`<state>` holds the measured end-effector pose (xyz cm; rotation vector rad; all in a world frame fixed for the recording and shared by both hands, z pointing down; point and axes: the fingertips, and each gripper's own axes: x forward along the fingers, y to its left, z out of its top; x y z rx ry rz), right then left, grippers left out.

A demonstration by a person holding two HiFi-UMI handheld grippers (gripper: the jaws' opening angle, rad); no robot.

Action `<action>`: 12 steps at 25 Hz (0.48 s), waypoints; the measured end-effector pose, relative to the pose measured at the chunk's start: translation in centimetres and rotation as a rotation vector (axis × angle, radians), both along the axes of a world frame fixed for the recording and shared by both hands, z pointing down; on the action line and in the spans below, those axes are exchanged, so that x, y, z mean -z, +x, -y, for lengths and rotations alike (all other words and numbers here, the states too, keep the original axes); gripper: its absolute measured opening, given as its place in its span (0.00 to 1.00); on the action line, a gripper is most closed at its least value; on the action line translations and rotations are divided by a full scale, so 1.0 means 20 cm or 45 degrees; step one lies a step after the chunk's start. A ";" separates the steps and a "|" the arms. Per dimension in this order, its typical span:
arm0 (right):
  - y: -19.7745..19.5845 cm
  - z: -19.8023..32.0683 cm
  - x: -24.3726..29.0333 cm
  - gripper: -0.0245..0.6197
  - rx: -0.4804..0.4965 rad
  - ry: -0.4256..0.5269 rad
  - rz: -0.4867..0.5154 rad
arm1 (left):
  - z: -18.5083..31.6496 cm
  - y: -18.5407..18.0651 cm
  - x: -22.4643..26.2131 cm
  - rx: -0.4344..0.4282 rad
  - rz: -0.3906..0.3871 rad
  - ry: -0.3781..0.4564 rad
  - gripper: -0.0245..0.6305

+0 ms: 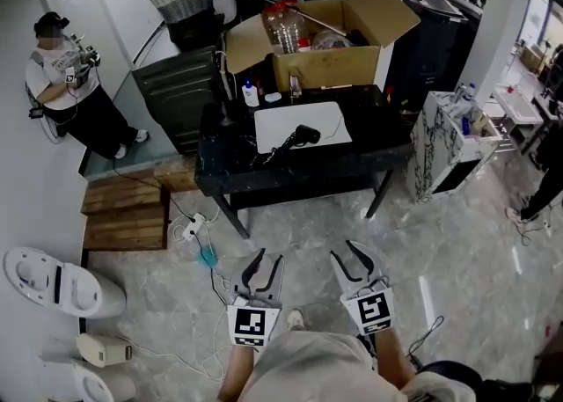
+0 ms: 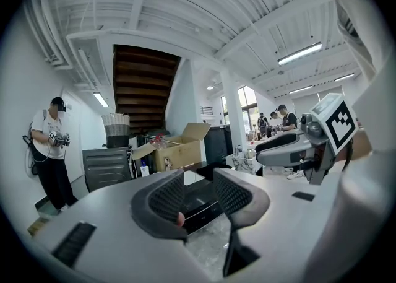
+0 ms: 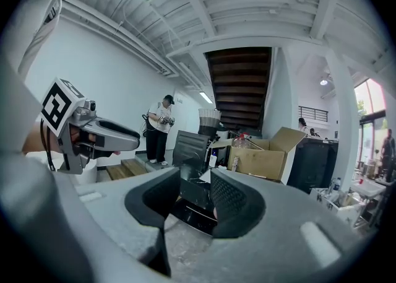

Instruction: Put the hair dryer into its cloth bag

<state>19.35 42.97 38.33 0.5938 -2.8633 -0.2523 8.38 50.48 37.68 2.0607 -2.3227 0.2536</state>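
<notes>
The black hair dryer lies on a white cloth bag, with its cord trailing left, on the black table ahead of me. Both grippers hang over the floor well short of the table and point at it. My left gripper has a narrow gap between its pads and holds nothing. My right gripper stands open and empty. In the left gripper view, the left gripper frames the white bag far off. The right gripper frames the table in the right gripper view.
An open cardboard box with bottles stands at the table's back. A dark cabinet and a person are at left, with wooden steps below. A power strip with cables lies on the floor. A marble-patterned cabinet stands at right.
</notes>
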 end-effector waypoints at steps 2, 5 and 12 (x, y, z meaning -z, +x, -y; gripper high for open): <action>-0.05 0.03 0.00 0.28 -0.007 0.000 -0.011 | 0.02 -0.04 -0.01 -0.005 -0.010 -0.018 0.26; -0.12 0.06 0.00 0.28 -0.001 0.038 -0.018 | 0.06 -0.12 -0.01 -0.019 -0.007 -0.005 0.26; -0.26 0.10 -0.01 0.28 -0.048 0.024 -0.035 | 0.11 -0.28 -0.06 -0.034 -0.030 -0.023 0.25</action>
